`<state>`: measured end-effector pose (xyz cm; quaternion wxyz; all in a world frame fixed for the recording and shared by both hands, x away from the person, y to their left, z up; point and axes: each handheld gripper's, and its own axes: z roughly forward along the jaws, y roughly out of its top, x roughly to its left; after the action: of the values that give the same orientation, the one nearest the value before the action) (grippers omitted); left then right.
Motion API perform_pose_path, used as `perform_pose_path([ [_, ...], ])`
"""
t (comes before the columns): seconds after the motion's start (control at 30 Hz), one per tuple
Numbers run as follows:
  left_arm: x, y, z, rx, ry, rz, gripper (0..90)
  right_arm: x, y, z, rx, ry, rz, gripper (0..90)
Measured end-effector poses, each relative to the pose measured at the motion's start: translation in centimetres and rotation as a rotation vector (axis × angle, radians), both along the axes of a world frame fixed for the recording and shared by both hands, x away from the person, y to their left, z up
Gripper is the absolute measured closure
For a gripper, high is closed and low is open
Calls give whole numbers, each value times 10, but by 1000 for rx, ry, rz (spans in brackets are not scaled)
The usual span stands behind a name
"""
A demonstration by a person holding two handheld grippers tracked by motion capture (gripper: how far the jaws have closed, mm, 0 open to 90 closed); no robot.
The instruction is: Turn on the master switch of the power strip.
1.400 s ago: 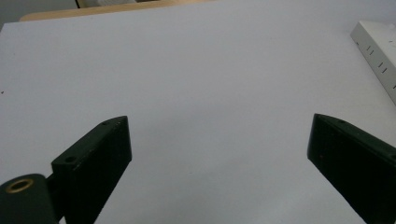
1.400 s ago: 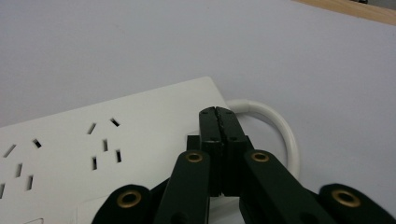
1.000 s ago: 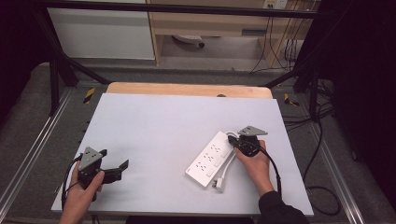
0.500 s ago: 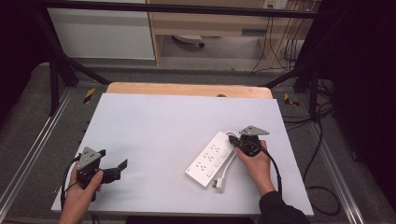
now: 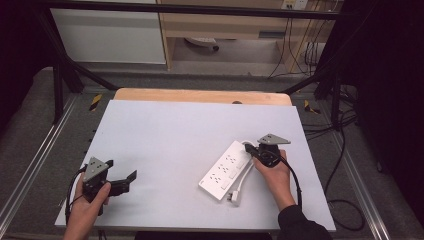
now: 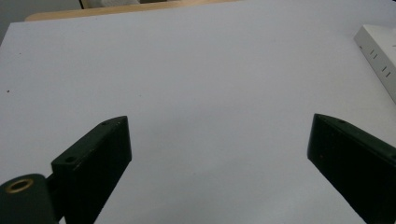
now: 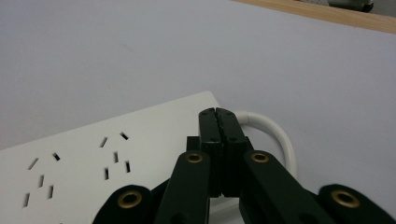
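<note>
Resting my left gripper low on the white table, jaws spread wide, nothing between them; the power strip sits well off to its right, one corner of it at the far right edge of the left gripper view. My right gripper has its jaws pressed fully together with nothing between them, tips poised at the strip's cord end, right over the top face.

Risks, my guess: closed tips pushing down or sideways could skid the strip across the smooth table, since the left gripper is too far away to brace it. Tips could also slide off the edge onto the cable and snag the loop.

The strip: white, long, flat, lying diagonally, several socket groups facing up, all empty. A thick white cable curls out just beyond my right tips, runs back along the strip's side, and ends in a plug on the table near my right hand.
</note>
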<state>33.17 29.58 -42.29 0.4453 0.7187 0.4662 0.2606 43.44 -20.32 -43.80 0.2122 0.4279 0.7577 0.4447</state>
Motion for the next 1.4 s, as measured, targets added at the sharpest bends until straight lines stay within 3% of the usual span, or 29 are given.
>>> perform_pose_path([
  [0.27,0,1,0,-8,-1,0,63,-2,2,5,16,-7,5,898],
  [0.5,-2,1,1,-9,-2,1,63,-2,3,8,28,-8,11,840],
  [0.67,-1,1,0,-12,1,5,63,-3,5,13,46,-15,4,679],
  [0.77,-1,2,1,-12,-1,6,63,-2,7,16,70,-22,-9,460],
  [0.9,-1,2,0,-18,2,10,63,-1,9,22,57,-45,-47,216],
  [1.0,-1,2,1,-19,0,9,63,-2,12,28,40,-47,-61,134],
  [1.07,-1,2,1,-21,0,10,63,-2,12,32,54,-34,-56,89],
  [1.13,-2,3,1,-22,0,11,63,-3,13,35,77,-51,-46,64],
  [1.4,-2,3,2,-30,-3,9,63,-11,6,48,85,-77,-34,53],
])
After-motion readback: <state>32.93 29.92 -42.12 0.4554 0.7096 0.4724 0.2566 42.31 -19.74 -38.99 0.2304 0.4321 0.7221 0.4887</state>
